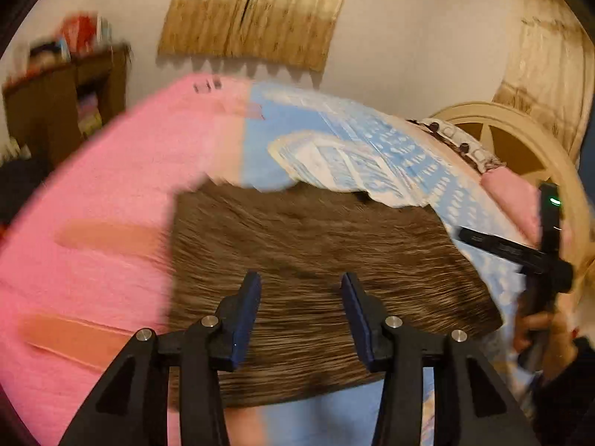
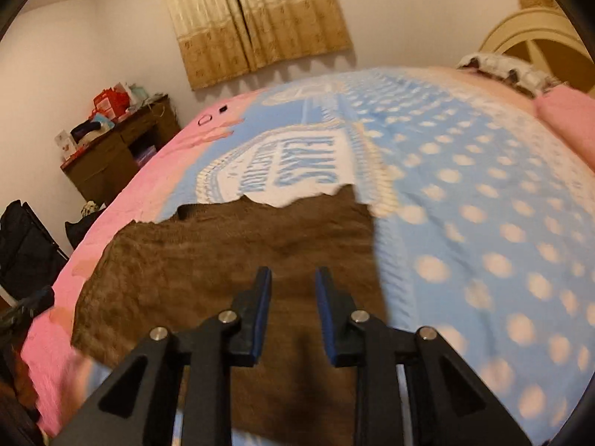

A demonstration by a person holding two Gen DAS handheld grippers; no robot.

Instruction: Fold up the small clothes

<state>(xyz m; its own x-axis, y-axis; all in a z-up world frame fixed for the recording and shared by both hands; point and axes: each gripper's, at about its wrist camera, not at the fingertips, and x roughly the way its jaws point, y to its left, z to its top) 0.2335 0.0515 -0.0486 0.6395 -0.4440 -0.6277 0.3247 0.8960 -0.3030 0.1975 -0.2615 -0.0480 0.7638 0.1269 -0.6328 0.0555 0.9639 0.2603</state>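
Observation:
A small brown fuzzy garment (image 1: 316,260) lies spread flat on the bed, over the seam between the pink and blue parts of the cover. My left gripper (image 1: 301,282) hovers just above its near half, open and empty. In the right wrist view the same brown garment (image 2: 230,252) lies flat with a ragged far edge. My right gripper (image 2: 293,277) is open and empty above its near right part. The right gripper's black body (image 1: 546,256) and the hand holding it show at the right edge of the left wrist view.
The bed cover (image 2: 483,204) is blue with white dots and a printed label, pink (image 1: 111,186) on the left. A brown desk (image 2: 119,148) with clutter stands by the far wall. Beige curtains (image 2: 253,18) hang behind. A cream headboard (image 1: 520,141) is at the right.

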